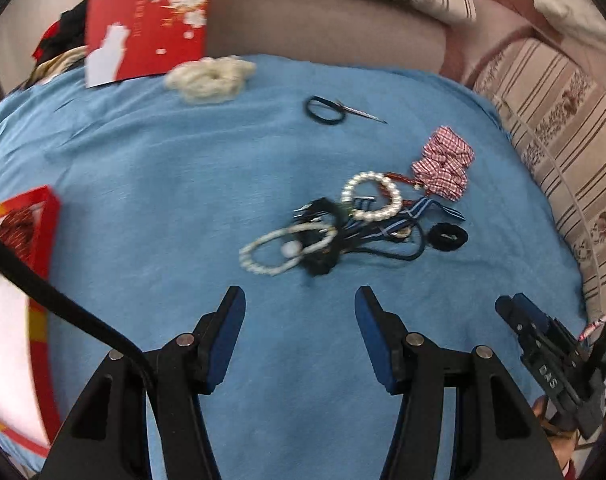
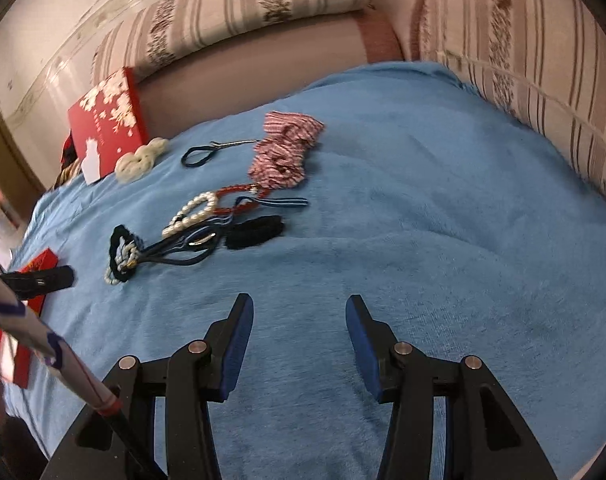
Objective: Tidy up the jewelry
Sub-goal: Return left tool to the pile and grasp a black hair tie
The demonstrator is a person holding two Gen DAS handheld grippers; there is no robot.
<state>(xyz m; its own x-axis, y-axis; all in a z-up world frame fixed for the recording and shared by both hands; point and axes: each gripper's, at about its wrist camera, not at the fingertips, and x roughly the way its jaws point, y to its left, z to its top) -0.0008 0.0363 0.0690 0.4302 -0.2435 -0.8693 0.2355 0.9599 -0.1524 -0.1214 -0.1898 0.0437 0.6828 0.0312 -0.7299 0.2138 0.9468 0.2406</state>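
A tangle of jewelry and hair ties lies on the blue cloth [image 1: 143,152]: a round pearl bracelet [image 1: 371,196], a longer pearl strand [image 1: 283,250], a red bead bracelet [image 2: 239,200], a blue striped ribbon [image 2: 279,202], dark elastic bands and a black scrunchie [image 1: 449,237]. Beside them sits a red-checked scrunchie [image 1: 443,168]. My left gripper [image 1: 299,300] hovers open just short of the pile, nothing between its fingers. My right gripper [image 2: 299,308] is open and empty over bare cloth, right of the pile; it also shows at the right edge of the left wrist view [image 1: 543,344].
A red box lid with white blossoms [image 1: 147,20] leans at the far left, a cream scrunchie [image 1: 211,76] in front of it. A black hair tie [image 1: 323,110] and a metal clip [image 1: 363,114] lie farther back. An open red box [image 1: 23,240] stands left. Striped cushions [image 2: 523,60] border the cloth.
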